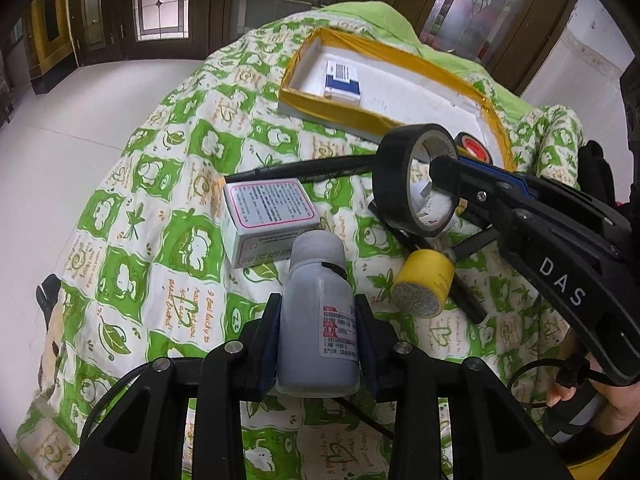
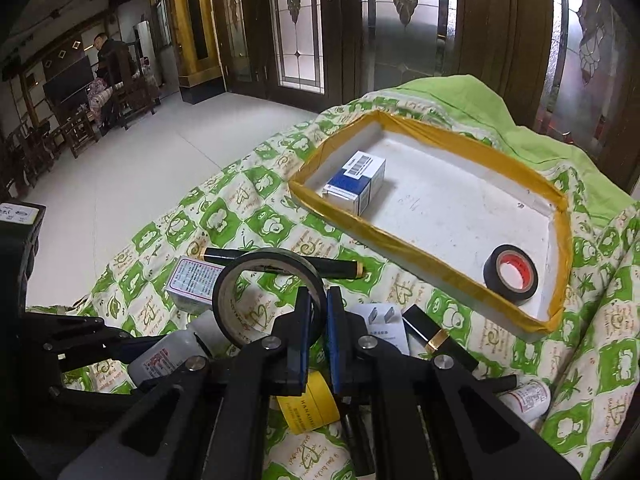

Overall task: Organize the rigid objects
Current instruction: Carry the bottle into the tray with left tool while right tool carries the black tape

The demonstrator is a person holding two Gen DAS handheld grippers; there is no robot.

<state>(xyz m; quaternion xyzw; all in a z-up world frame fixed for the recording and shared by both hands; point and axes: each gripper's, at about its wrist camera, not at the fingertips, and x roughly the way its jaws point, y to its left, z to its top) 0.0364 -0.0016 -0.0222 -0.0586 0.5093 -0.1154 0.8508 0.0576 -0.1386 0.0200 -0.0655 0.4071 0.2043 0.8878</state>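
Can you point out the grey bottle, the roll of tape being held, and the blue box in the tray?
Grey bottle (image 1: 316, 320): left wrist view, its labelled body.
Held tape roll (image 2: 240, 276): right wrist view, its black upper band.
Blue box (image 2: 356, 182): right wrist view, its top face.

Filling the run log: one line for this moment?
left hand-held gripper: shut on grey plastic bottle | right hand-held gripper: shut on black tape roll | white tray: blue-white box, second black tape roll

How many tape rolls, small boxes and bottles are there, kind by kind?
Tape rolls: 2 (plain black roll, red-cored roll in the tray)
Boxes: 2 (blue box, pink-bordered box)
Bottles: 2 (grey bottle, small white bottle)
Total: 6
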